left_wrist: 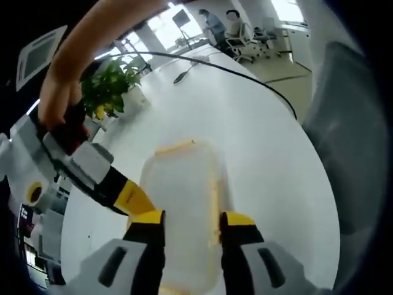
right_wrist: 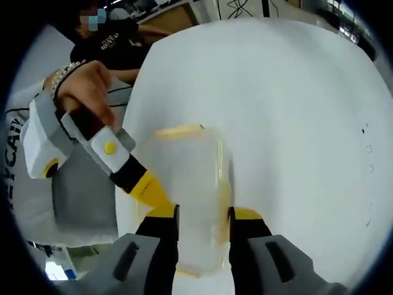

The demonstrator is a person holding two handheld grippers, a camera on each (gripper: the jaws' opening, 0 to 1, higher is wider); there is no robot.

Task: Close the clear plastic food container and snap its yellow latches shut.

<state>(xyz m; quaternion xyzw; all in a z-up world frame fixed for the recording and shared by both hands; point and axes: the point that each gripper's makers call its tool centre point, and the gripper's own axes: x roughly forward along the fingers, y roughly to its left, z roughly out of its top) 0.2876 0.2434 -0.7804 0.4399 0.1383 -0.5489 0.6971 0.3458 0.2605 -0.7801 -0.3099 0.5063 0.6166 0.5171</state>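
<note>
White tabletop is bearing the clear rectangular plastic container with yellow latches; my left gripper and right gripper are each straddling it, jaws apart.

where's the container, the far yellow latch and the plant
container (left_wrist: 184, 203), left gripper view, on its clear lid
far yellow latch (right_wrist: 178, 130), right gripper view, on the yellow strip at the far end
plant (left_wrist: 109, 86), left gripper view, on its green leaves
</note>
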